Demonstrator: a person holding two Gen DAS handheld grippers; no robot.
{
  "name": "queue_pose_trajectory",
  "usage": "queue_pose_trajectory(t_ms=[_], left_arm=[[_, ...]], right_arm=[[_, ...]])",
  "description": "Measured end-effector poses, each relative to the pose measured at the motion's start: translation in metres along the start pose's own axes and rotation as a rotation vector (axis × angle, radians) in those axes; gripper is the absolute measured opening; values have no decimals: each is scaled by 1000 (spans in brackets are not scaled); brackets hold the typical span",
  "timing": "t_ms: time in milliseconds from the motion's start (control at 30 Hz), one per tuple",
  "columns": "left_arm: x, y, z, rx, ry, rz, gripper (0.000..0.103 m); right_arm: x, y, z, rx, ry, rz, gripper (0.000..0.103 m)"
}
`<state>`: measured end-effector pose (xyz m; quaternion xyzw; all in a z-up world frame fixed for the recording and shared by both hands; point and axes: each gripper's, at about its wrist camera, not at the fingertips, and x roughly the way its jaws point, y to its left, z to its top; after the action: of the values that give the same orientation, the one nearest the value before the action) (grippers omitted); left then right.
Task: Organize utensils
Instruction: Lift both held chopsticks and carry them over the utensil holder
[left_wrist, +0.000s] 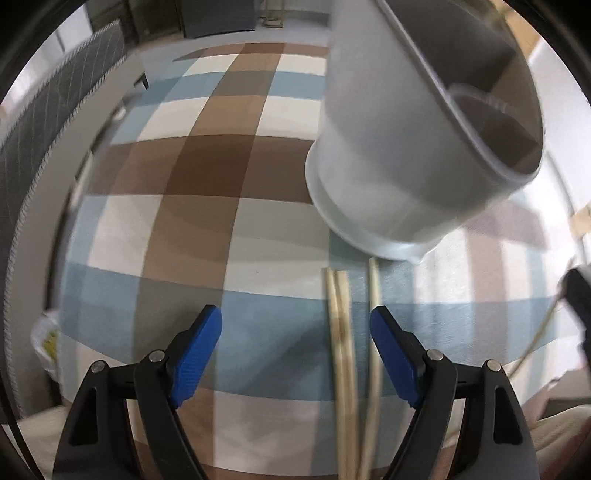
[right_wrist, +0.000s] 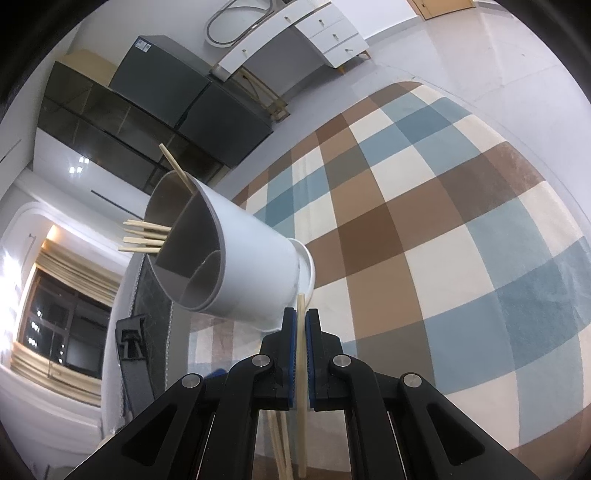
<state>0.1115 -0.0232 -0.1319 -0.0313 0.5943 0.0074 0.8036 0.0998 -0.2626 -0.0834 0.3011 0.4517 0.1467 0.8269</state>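
Observation:
A white utensil holder (left_wrist: 406, 147) with grey dividers stands on a checked tablecloth (left_wrist: 199, 162); it also shows in the right wrist view (right_wrist: 251, 266), with several wooden chopsticks (right_wrist: 144, 236) sticking out of its top. My left gripper (left_wrist: 295, 321) is open and empty, low over the cloth. Loose wooden chopsticks (left_wrist: 341, 332) lie on the cloth between its fingers, nearer the right finger. My right gripper (right_wrist: 301, 325) is shut on a single wooden chopstick (right_wrist: 302, 369), just in front of the holder's base.
The checked cloth (right_wrist: 424, 221) spreads to the right of the holder. A dark cabinet (right_wrist: 147, 96) and white drawers (right_wrist: 325, 26) stand beyond. A grey sofa (left_wrist: 48, 122) runs along the left.

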Motion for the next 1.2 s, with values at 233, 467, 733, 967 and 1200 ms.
queue_pose_trajectory(t_ms=[233,467,733,967,1200], left_arm=[[8,20,-2,-77,28,-9,77],[10,15,3,-32,32,27,77],[1,-6,12,24,4,6,26],[3,-10,20,14,-14,-88,0],[-56,-2,10,10,-216,-182,0]], right_arm=[[0,-2,1,10,0,4,4],[0,-2,1,9,2,0,4],[1,0,1,-5,2,0,4],[0,5,1,-48,-14,-19,4],[-16,30,-11,-181,-73,-6,4]])
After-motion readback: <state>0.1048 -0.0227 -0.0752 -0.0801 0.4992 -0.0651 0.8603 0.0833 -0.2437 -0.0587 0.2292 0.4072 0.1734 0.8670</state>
